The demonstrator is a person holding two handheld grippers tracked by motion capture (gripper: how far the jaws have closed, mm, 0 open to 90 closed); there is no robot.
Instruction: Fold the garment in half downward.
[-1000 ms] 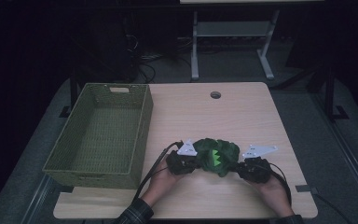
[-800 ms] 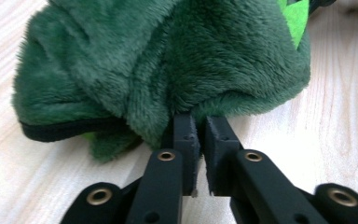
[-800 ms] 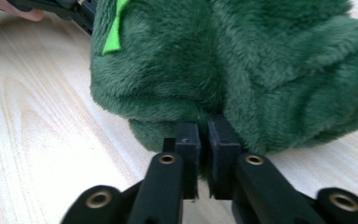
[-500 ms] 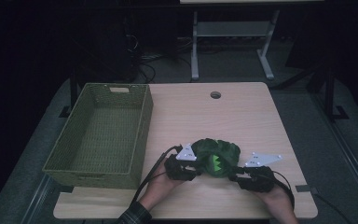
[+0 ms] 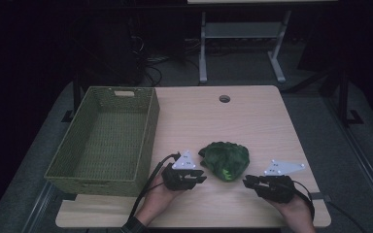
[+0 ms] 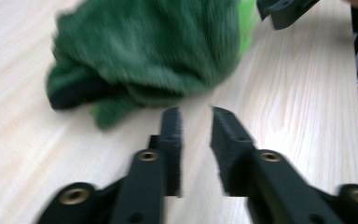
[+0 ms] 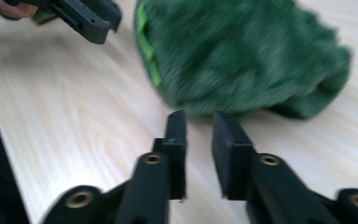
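Note:
A crumpled dark green cloth [image 5: 225,159] with a bright green stripe lies on the wooden table [image 5: 252,121], near its front edge. My left gripper [image 5: 200,178] rests on the table just left of the cloth, and its jaws point toward it. My right gripper [image 5: 246,182] sits just right of the cloth. In the left gripper view the cloth [image 6: 154,46] lies a short way beyond my left gripper [image 6: 196,114], whose jaws stand slightly apart with nothing between them. The right gripper view shows the same for my right gripper [image 7: 198,116] and the cloth [image 7: 242,56].
A green woven basket [image 5: 102,179] stands at the table's left side with nothing inside. A round cable hole [image 5: 225,99] sits near the far edge. Beyond the table are a dark floor and a metal stand [image 5: 243,34].
Both grippers have drawn back from the cloth toward the table's front edge. The cloth, earlier between them, now lies free on the table.

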